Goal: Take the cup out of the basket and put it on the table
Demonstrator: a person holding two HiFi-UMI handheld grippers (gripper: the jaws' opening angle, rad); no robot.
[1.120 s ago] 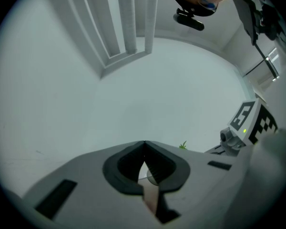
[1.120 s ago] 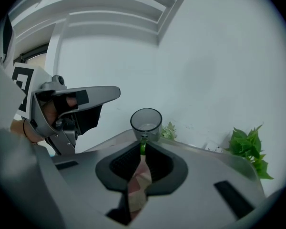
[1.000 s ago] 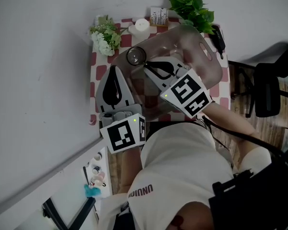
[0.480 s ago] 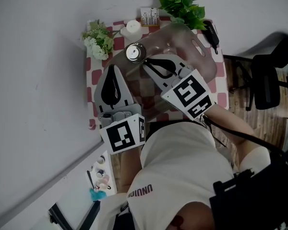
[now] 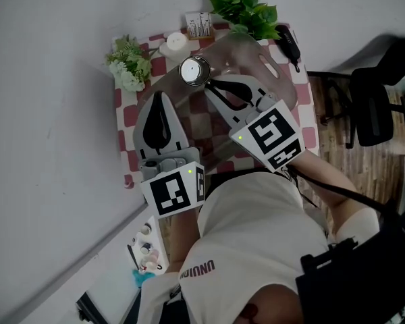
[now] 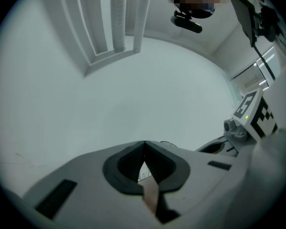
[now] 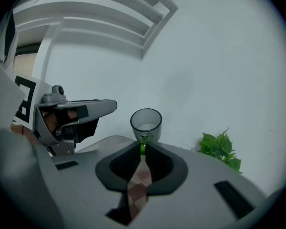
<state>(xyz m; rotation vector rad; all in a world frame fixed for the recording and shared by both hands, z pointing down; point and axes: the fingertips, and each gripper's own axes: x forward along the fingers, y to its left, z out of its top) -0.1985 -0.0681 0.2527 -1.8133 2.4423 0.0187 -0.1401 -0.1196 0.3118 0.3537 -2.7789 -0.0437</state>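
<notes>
A clear glass cup [image 5: 194, 71] hangs above the left end of the see-through plastic basket [image 5: 273, 79]. My right gripper [image 5: 209, 84] is shut on it. In the right gripper view the cup [image 7: 146, 122] stands upright just past the jaw tips, and my right gripper [image 7: 143, 148] pinches a green part at the cup's near side. My left gripper [image 5: 159, 100] hovers over the red-and-white checked tablecloth [image 5: 125, 117] left of the basket. Its jaws are shut on nothing. The left gripper view shows my left gripper [image 6: 144, 148] pointing at a bare white wall.
White flowers [image 5: 125, 69], a white candle [image 5: 174, 44], a small printed card [image 5: 199, 24] and a green plant [image 5: 246, 9] line the table's far edge. A black object [image 5: 287, 42] lies at the far right corner. An office chair [image 5: 374, 100] stands to the right.
My right gripper has lifted the cup higher above the basket's left end, and its inside now looks brighter. The left gripper has stayed where it was.
</notes>
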